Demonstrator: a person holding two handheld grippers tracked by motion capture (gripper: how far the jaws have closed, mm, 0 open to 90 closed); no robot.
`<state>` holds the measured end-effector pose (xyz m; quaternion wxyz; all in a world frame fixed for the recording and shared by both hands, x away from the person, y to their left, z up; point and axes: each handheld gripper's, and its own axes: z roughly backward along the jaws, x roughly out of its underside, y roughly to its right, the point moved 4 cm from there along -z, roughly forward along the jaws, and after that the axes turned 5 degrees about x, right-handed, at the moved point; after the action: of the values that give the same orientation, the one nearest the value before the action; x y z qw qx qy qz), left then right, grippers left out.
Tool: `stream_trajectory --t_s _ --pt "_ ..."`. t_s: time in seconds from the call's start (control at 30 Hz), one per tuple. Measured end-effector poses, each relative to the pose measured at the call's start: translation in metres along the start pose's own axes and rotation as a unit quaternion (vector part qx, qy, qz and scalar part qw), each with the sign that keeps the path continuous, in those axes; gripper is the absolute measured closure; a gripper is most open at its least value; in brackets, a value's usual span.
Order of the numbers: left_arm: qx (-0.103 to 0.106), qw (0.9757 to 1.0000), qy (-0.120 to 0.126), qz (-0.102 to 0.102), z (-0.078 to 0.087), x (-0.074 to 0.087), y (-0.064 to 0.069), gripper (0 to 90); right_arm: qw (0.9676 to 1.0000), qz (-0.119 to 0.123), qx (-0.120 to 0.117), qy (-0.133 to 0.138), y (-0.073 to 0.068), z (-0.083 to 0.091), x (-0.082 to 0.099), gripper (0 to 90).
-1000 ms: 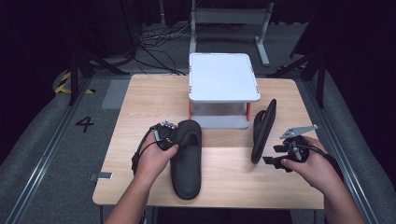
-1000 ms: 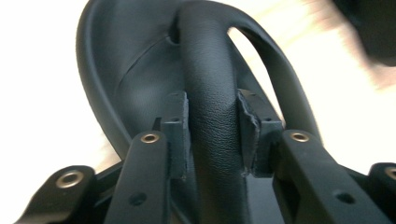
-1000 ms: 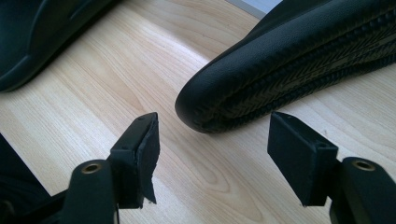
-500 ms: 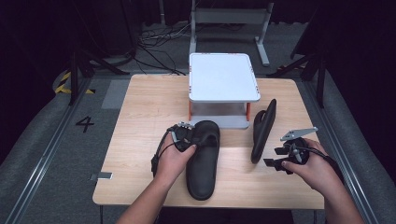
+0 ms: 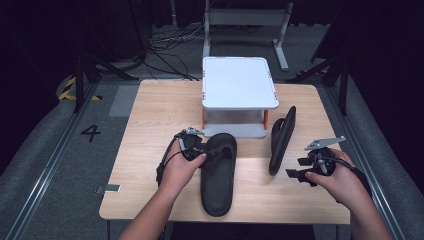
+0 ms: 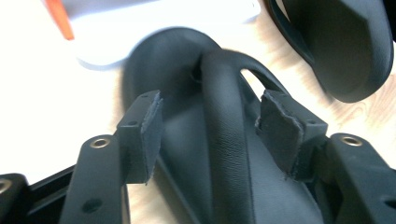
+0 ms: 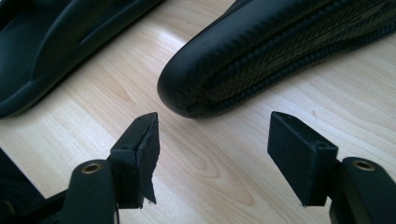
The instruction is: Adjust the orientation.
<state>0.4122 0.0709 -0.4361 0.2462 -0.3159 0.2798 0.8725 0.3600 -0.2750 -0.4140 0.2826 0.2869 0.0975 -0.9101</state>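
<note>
A black slipper (image 5: 218, 172) lies flat on the wooden table (image 5: 150, 115), toe toward the white stand. My left gripper (image 5: 204, 150) is at its strap. In the left gripper view the gripper (image 6: 212, 130) straddles the strap (image 6: 224, 140); the jaws have just been opening, and the pads (image 6: 142, 135) stand clear of the strap on both sides. A second black slipper (image 5: 281, 140) stands on its edge to the right, its ribbed sole (image 7: 280, 51) facing my right gripper (image 5: 303, 169). That gripper (image 7: 219, 154) is open and empty, just short of the heel.
A white two-tier stand (image 5: 239, 82) with orange posts sits at the table's far middle, right behind both slippers; its base (image 6: 107, 46) lies close past the flat slipper's toe. Dark floor, cables and metal frames surround the table.
My left hand has slid the flat slipper to the right, closer to the slipper standing on edge. My right hand has stayed where it was.
</note>
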Motion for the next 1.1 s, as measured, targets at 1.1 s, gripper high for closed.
stream_trajectory --t_s 1.1 --pt "-0.138 0.9896 -0.008 0.038 0.094 0.054 -0.083 35.3 0.9915 0.011 -0.012 0.129 0.008 -0.024 -0.058 40.3"
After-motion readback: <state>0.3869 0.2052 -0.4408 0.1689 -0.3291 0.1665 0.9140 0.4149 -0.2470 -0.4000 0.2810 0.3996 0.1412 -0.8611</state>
